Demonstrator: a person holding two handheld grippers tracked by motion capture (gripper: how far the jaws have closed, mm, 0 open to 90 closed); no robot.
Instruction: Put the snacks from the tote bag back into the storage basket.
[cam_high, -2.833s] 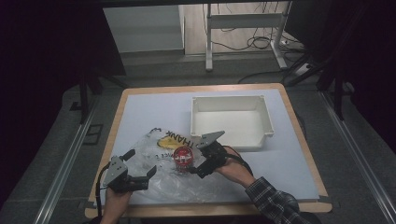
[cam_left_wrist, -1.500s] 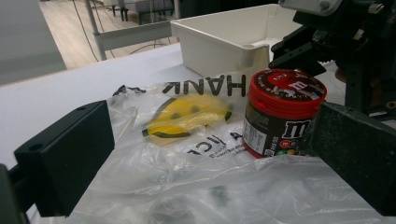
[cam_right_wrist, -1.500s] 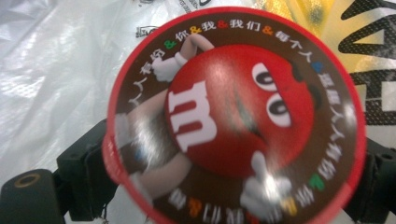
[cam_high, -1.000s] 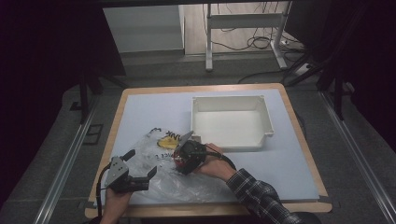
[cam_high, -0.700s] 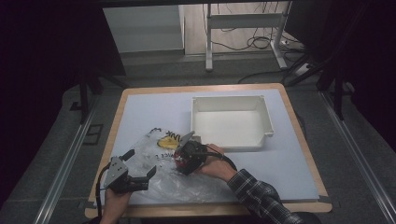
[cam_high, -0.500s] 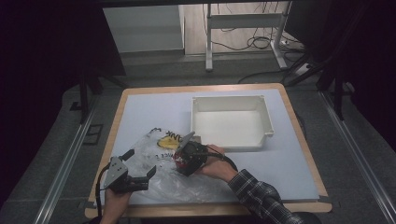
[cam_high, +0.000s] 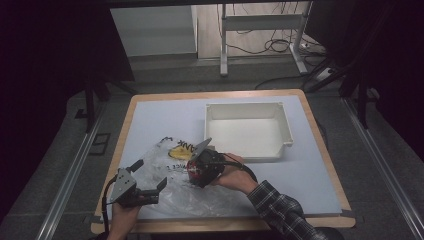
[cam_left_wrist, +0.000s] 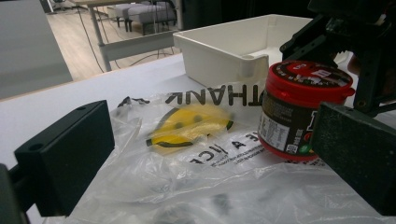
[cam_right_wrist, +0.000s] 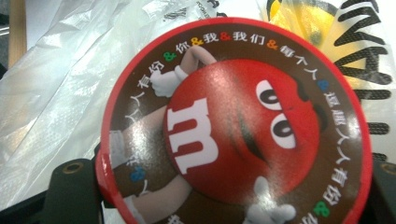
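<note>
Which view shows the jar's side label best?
The left gripper view: the jar stands upright on the bag, side label and red lid in profile. The right gripper view looks straight down on its lid, hiding the sides. In the high view the right claw covers most of it.

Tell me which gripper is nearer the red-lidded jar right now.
Right. The right gripper is clamped on the jar atop the plastic bag; the left gripper sits open, apart from it.
</note>
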